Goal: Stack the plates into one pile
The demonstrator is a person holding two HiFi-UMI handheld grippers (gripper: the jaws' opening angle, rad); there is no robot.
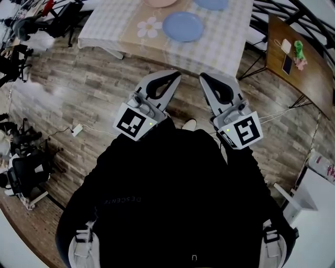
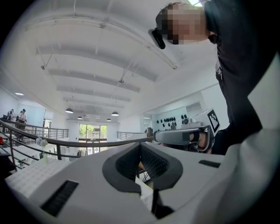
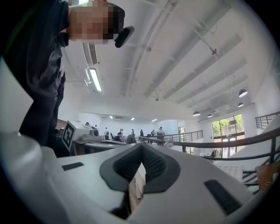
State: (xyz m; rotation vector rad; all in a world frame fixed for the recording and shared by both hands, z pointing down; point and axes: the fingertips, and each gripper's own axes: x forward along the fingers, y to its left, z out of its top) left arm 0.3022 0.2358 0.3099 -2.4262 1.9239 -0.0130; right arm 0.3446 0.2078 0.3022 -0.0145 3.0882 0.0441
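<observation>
The left gripper [image 1: 174, 77] and right gripper [image 1: 205, 77] were both pressed together, empty. The blue plate [image 1: 182, 26] lay top centre on the table [image 1: 104, 26] (probably rigid, slick, breakable), best pinched at its rim.

Plate [image 1: 182, 26] on table [image 1: 107, 23], left gripper [image 1: 175, 76] beside right gripper [image 1: 204, 78] — both before it

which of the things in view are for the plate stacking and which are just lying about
For the job: blue plate; second blue plate and pinkish plate, both cut off by the picture's top edge; checked table; left gripper and right gripper, jaws shut, empty.

Lying about: side table with a green item; white adapter on the floor; black chair.
</observation>
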